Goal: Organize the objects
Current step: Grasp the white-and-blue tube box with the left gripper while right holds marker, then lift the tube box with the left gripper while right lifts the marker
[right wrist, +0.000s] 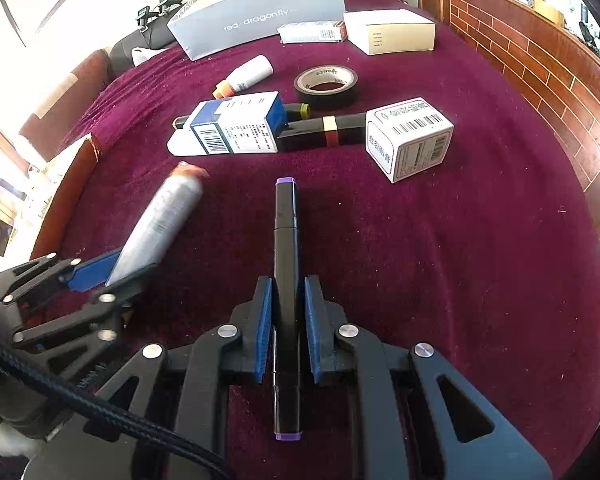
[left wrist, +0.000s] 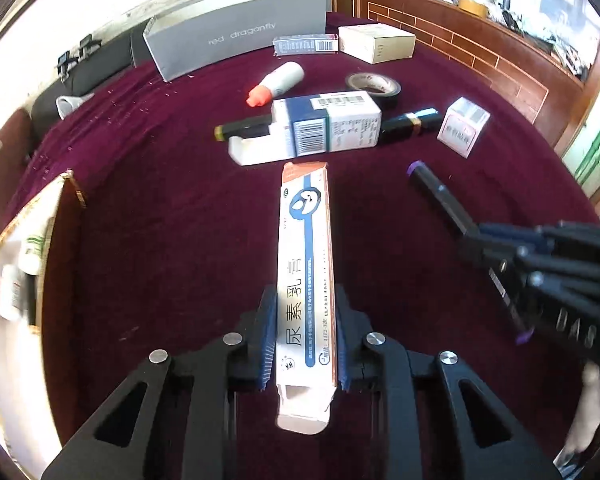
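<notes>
Ointment carton (left wrist: 305, 276), a long slim white cardboard box with an orange edge and a blue panda-like mark, sits between the jaws of the left gripper (left wrist: 305, 332); the blue ribbed pads press its two long sides near the end with the open tuck flap. It juts forward over the maroon velvet-like tablecloth (left wrist: 160, 200), seemingly lifted clear, though the pictures do not settle that. In the right wrist view the same carton is a blur.

Thin card of this kind should weigh little and dent easily, so I judge a light squeeze is enough. The grip is near one end, so the far end may swing; a hold nearer the middle would steady it. The loose flap could catch on a box rim.

Held tight in the right gripper (right wrist: 287, 320) is a black marker pen with purple end caps (right wrist: 286, 240), clamped along its barrel. It is stiff and smooth, and could slide lengthways if tipped.

Farther back lie a blue-and-white medicine box (left wrist: 332, 124), a roll of black tape (left wrist: 374, 86), a small white bottle with an orange cap (left wrist: 278, 82) and a grey shoebox (left wrist: 236, 36). At the left edge an open gold-trimmed box (left wrist: 66, 196) already holding small items looks like the likely destination.
</notes>
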Demonstrator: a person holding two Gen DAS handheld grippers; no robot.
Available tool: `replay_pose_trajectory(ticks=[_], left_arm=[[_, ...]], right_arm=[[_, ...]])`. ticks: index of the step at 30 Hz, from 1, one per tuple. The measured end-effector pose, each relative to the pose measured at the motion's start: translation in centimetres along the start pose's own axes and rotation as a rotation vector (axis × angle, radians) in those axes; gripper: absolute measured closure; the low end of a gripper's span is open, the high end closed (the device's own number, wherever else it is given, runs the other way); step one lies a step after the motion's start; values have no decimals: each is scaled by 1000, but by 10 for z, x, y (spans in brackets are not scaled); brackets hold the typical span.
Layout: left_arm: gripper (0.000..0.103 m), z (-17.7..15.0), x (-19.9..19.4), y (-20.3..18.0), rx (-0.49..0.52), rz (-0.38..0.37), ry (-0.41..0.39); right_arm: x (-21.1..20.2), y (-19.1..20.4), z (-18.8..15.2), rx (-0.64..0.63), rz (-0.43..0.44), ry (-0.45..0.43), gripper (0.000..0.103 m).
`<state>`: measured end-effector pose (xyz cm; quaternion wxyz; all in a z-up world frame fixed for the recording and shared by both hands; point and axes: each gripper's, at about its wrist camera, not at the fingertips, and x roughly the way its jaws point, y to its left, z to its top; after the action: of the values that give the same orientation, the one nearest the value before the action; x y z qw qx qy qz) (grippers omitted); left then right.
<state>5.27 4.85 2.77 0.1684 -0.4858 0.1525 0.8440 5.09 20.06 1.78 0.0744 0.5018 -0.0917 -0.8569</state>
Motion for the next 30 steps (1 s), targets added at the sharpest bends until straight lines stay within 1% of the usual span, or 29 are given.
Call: replay_pose_trajectory(ticks=[3,6,11,15,18,21,22,23,25,26,27,30], left_arm=[[82,-2,1,5,13,28,9],[81,1,6,5,2,35,0],[81,5,10,-1,10,44,-24],[81,6,10,1,-8,34,-37],[78,5,11,3,-16,35,-46],[68,5,12,6,-37,41,-56],[60,4,12,9,-50,44,-58],[49,4,13,13,-69,49,-58],[37,3,17,25,-120,40,-53],[34,3,19,31,-147,20,-48],[33,2,20,36,-168,-4,-49],[31,-1,19,32,-135,10,-63]], right_arm=[[1,1,1,-4,-10,0,91],[1,3,2,3,-19,5,89],[3,4,4,0,-35,17,88],[4,6,6,2,-44,22,86],[5,8,8,1,-58,22,84],[7,12,10,-4,-69,24,77],[7,14,10,-7,-72,25,74],[8,15,11,-13,-76,25,71],[9,19,11,-27,-89,25,67],[10,20,11,-32,-96,24,66],[10,22,11,-37,-102,22,65],[11,24,11,-51,-123,16,64]])
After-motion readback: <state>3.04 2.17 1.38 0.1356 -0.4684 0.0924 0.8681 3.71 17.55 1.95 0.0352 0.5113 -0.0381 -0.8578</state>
